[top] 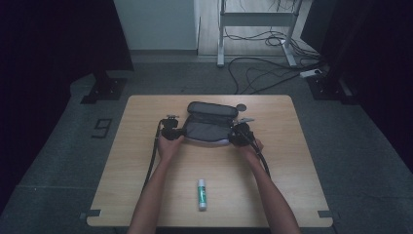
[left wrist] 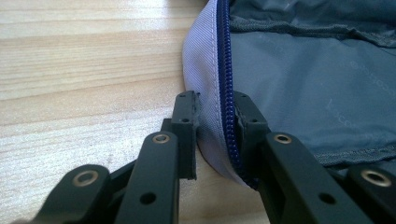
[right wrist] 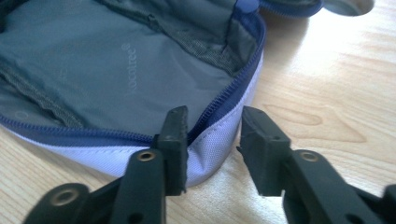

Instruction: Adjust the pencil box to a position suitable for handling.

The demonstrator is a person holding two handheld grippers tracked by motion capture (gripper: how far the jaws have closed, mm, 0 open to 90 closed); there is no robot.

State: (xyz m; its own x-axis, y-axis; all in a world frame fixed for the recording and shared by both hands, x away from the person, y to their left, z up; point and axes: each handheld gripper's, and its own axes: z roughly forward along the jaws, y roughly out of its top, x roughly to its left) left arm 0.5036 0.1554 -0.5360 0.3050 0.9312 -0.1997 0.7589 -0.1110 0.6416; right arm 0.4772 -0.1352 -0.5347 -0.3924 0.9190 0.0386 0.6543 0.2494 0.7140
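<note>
Pale wooden table (top: pixel 146 195), pencil case (top: pixel 209 124) lying open at centre: left gripper (left wrist: pixel 217 126) pinches its near rim, right gripper (right wrist: pixel 212 140) straddles the corner, jaws parted. Soft, light fabric; the zipper edge looks the firmest hold.

Open pouch (top: pixel 209 124) at table (top: pixel 292 161) centre-rear; glue stick (top: pixel 201 194) before it, near front edge.

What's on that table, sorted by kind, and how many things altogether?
Pencil case, open, grey with a blue zip: 1
Glue stick, white and green: 1
Hand-held gripper: 2, the left astride the case's rim, the right open at its other corner
Total: 4
</note>
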